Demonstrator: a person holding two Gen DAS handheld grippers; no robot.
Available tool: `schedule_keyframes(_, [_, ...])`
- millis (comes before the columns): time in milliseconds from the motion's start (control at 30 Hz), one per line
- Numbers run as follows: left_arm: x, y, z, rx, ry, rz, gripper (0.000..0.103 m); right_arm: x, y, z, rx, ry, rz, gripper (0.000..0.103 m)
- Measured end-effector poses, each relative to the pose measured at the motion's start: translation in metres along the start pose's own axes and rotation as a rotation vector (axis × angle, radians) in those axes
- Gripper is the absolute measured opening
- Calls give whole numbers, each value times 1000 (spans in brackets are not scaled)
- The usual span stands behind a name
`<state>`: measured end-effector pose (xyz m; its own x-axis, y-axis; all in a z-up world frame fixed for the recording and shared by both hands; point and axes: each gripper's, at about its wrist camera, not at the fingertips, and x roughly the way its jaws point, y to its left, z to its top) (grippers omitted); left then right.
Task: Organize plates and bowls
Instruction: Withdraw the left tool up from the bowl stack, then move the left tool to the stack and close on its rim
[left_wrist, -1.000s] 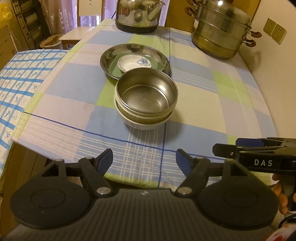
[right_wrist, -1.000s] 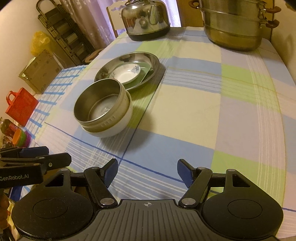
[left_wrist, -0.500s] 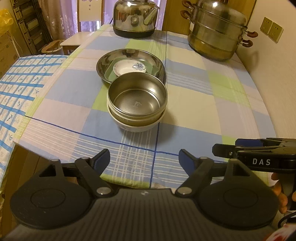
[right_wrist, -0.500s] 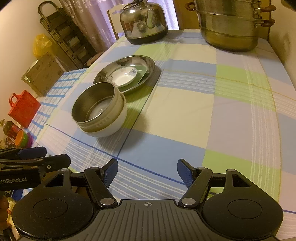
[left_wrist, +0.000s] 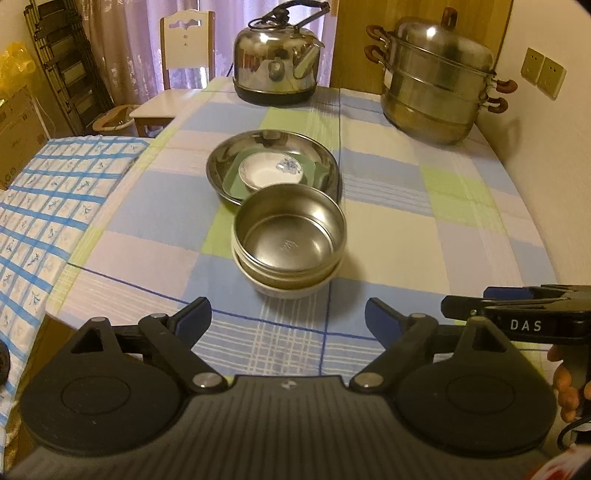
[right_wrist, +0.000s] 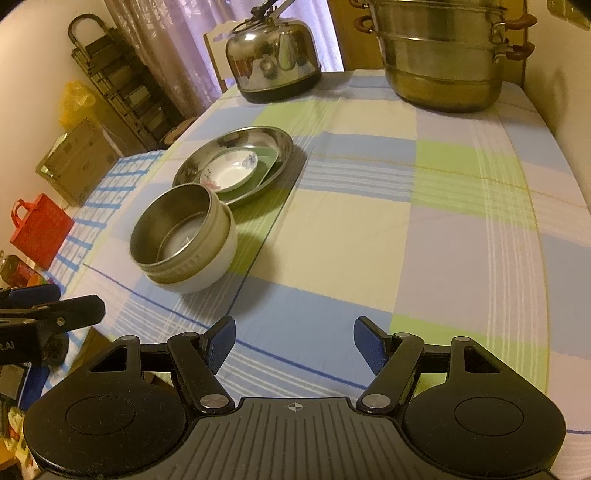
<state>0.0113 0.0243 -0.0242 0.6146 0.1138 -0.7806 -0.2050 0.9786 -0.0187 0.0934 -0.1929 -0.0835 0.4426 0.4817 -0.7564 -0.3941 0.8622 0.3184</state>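
A steel bowl (left_wrist: 290, 232) sits nested in a white bowl (left_wrist: 284, 290) near the table's front edge; the stack also shows in the right wrist view (right_wrist: 181, 236). Behind it a wide steel plate (left_wrist: 325, 162) holds a green square plate (left_wrist: 232, 182) and a small white flowered dish (left_wrist: 271, 171); the same pile shows in the right wrist view (right_wrist: 236, 166). My left gripper (left_wrist: 288, 319) is open and empty, just short of the bowl stack. My right gripper (right_wrist: 293, 341) is open and empty, over the table's front edge, to the right of the stack.
A steel kettle (left_wrist: 277, 70) and a stacked steamer pot (left_wrist: 439, 88) stand at the back of the checked tablecloth (left_wrist: 424, 236). A wall (left_wrist: 546, 155) runs along the right. A blue-checked surface (left_wrist: 48, 206), a chair (left_wrist: 184, 48) and a rack (left_wrist: 66, 74) are to the left.
Both grippers have drawn back and risen slightly from the table, so the bowls look farther and the kettle and steamer show fuller. The dishes have not moved.
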Motion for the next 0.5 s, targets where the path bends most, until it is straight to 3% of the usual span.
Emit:
schedule_keyframes(267, [10,26,17,-28,-13,19,89,4,2,16,78,-14,23,71])
schedule_keyframes(500, [35,48,40,-33,-7,-1,88,17,21,40,56,-46,18,71])
